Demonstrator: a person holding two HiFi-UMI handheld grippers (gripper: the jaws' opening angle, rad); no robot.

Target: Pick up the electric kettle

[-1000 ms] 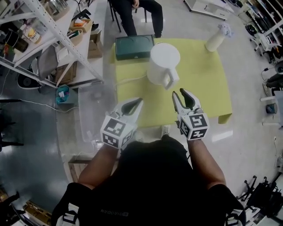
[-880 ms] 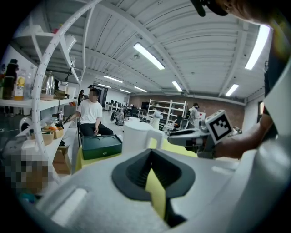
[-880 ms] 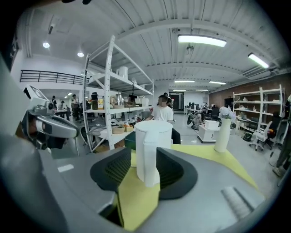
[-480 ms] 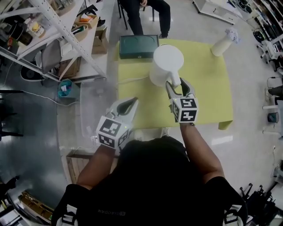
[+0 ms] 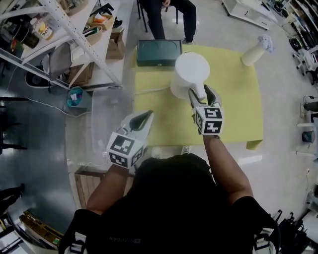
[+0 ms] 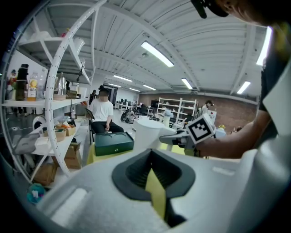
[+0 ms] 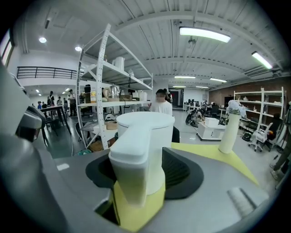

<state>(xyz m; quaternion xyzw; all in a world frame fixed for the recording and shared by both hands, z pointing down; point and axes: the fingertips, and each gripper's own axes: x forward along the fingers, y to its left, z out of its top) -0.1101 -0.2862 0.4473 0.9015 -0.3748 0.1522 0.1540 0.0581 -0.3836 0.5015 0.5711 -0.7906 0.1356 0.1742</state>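
The white electric kettle stands on the yellow table, its handle pointing toward me. My right gripper is open. Its jaws have just been opening, and they now straddle the handle with a gap on each side. In the right gripper view the handle rises between the dark pads of the right gripper without being pressed. My left gripper hovers at the table's near-left edge, shut and holding nothing. In the left gripper view the kettle lies beyond the left gripper.
A dark green box lies behind the kettle, and a white bottle stands at the table's far right corner. A white cord trails left. Metal shelving and a clear bin stand on the left. A seated person is beyond.
My right gripper has moved forward to the kettle's handle and its jaws have spread wider, now on either side of the handle. The left gripper has barely moved.
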